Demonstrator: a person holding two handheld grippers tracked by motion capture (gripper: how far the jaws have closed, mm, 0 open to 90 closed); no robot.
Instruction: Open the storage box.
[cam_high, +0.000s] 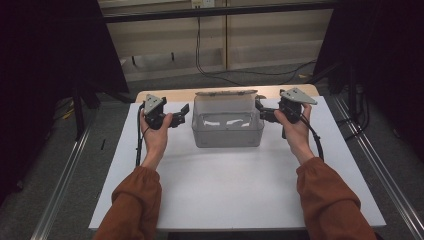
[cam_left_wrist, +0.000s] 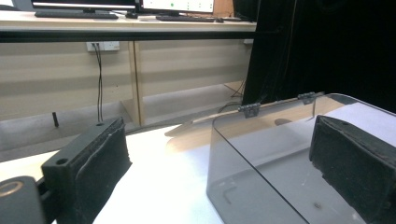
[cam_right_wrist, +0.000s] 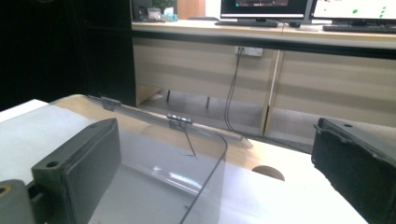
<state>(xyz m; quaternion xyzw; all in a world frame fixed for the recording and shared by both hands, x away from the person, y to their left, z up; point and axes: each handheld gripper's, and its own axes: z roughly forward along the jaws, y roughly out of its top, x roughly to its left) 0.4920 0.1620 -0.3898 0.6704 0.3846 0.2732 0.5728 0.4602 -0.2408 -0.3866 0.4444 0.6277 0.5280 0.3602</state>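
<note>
A clear plastic box (cam_high: 227, 137) stands at the back middle of the white table top (cam_high: 235, 190), its hinged lid (cam_high: 225, 93) swung open behind it. My left gripper (cam_high: 181, 115) hovers just left of the box, open, with nothing between its fingers. My right gripper (cam_high: 262, 111) is close to the box's right rim, also open and holding nothing. In the left gripper view, the box (cam_left_wrist: 261, 154) sits ahead and to the right of the left gripper (cam_left_wrist: 219, 158). In the right gripper view, the box (cam_right_wrist: 154, 154) lies ahead and to the left of the right gripper (cam_right_wrist: 219, 163).
Black curtains (cam_high: 50, 45) hang on both sides of the table. Cables (cam_high: 235, 72) trail on the floor behind it, below a wooden bench with monitors (cam_right_wrist: 266, 9). Metal rails (cam_high: 65, 185) run along the floor beside the table.
</note>
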